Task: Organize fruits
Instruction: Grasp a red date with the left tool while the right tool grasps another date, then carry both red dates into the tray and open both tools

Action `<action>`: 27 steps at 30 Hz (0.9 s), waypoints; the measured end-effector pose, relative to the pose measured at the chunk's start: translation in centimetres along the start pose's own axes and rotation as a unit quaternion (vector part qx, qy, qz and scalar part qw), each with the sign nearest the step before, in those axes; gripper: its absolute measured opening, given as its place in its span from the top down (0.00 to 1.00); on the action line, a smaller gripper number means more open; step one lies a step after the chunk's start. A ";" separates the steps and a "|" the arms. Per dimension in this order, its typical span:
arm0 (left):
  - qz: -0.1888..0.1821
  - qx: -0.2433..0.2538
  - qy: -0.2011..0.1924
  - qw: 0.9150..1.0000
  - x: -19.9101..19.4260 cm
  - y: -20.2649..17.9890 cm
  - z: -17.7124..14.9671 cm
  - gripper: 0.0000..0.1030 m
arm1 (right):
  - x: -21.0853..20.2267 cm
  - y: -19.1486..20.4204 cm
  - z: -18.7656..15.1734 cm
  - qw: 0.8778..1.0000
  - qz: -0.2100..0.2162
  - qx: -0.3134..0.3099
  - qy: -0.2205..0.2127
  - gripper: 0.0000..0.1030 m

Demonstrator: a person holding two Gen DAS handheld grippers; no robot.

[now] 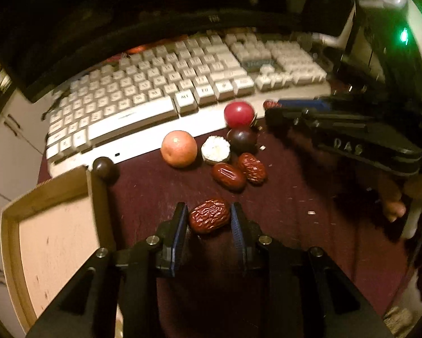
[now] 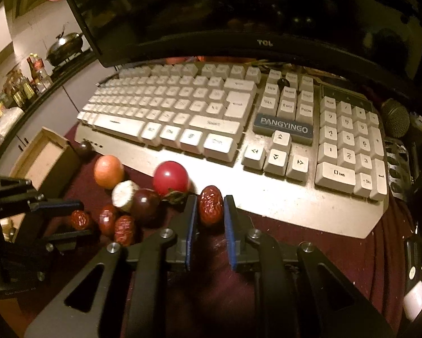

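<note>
Both grippers had a wrinkled red date between their blue pads: the left gripper [image 1: 209, 217] was clamped on one date [image 1: 209, 216] above the maroon cloth [image 1: 281, 197], near the wooden tray [image 1: 53, 242] at the desk's left edge, while the right gripper [image 2: 210, 208] bracketed a second date [image 2: 210, 205] at the keyboard's [image 2: 230, 129] front edge, contact on both sides not certain. Such dates looked light, leathery and slightly yielding, best taken across the narrow middle with a modest squeeze. Between the tools lay two more dates [image 1: 239, 170], a dark plum [image 1: 242, 138], a red fruit [image 1: 238, 113], an orange [image 1: 179, 148] and a white-faced cut piece [image 1: 215, 149]. A small dark ball [image 1: 103, 166] sat by the tray's corner.
</note>
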State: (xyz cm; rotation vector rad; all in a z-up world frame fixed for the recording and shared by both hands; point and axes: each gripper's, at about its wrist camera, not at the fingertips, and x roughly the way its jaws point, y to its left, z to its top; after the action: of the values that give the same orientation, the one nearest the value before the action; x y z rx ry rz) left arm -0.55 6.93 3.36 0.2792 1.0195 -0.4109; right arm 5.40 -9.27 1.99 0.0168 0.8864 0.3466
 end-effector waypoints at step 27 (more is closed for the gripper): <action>0.090 -0.207 -0.085 0.971 -9.9 15.6 -10.5 0.70 | -2.7 21.8 -1.1 0.985 0.137 -0.105 -0.026 0.80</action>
State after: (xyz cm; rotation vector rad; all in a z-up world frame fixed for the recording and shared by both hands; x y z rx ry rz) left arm -6.00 27.07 7.21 -0.0395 0.8792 -0.0510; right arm -3.31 10.33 6.76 -0.0481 0.7930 0.6923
